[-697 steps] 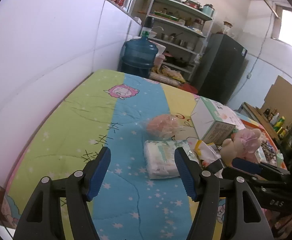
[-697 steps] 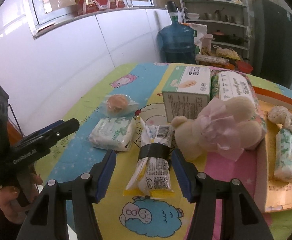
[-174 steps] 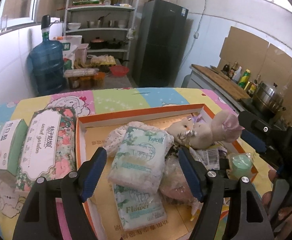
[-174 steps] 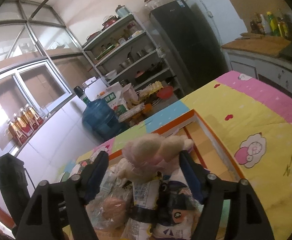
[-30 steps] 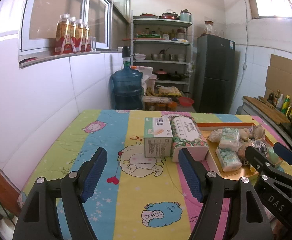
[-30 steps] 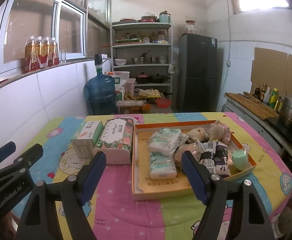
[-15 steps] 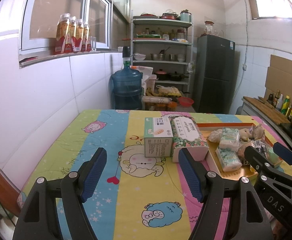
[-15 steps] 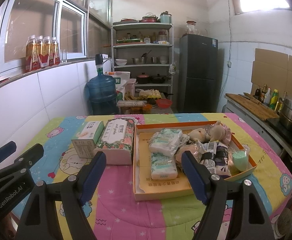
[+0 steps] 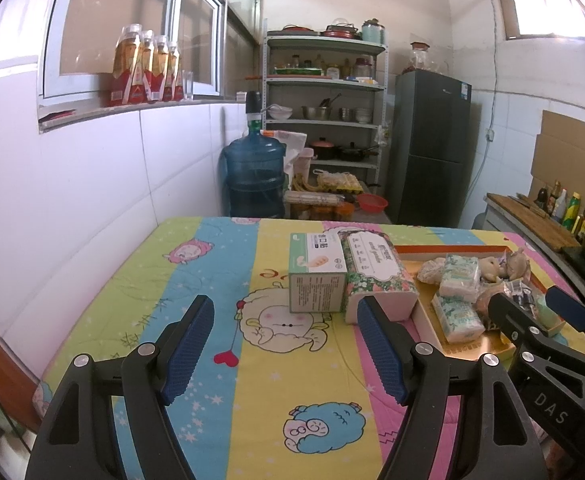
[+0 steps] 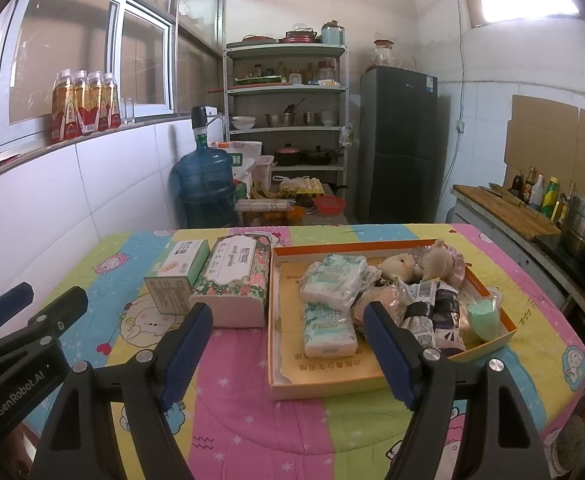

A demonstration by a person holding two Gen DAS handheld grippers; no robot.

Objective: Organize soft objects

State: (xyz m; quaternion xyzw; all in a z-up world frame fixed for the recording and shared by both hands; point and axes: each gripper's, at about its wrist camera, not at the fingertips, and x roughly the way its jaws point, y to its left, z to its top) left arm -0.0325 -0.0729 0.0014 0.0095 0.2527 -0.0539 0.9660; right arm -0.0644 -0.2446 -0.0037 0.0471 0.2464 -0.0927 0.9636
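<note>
An orange-rimmed cardboard tray [image 10: 376,364] on the quilted table holds the soft things: tissue packs [image 10: 334,276], a plush toy [image 10: 438,262], wrapped bread [image 10: 422,314] and a green sponge [image 10: 482,316]. The tray also shows at the right of the left wrist view [image 9: 424,314]. My left gripper [image 9: 284,344] is open and empty, held back above the table's near side. My right gripper [image 10: 288,348] is open and empty, in front of the tray. Each gripper shows in the other's view, the right one [image 9: 540,316] and the left one [image 10: 32,312].
A green-and-white box [image 10: 178,276] and a floral tissue box [image 10: 236,276] stand side by side left of the tray. A white tiled wall runs along the left. A water jug [image 9: 254,178], shelves and a fridge [image 10: 398,142] stand beyond the table. A counter with a pot [image 10: 584,226] is on the right.
Nothing has visibly moved in the last second. Much earlier, the tissue packs, bread and plush lay on the quilt outside the tray; they now lie in the tray and both grippers are pulled back.
</note>
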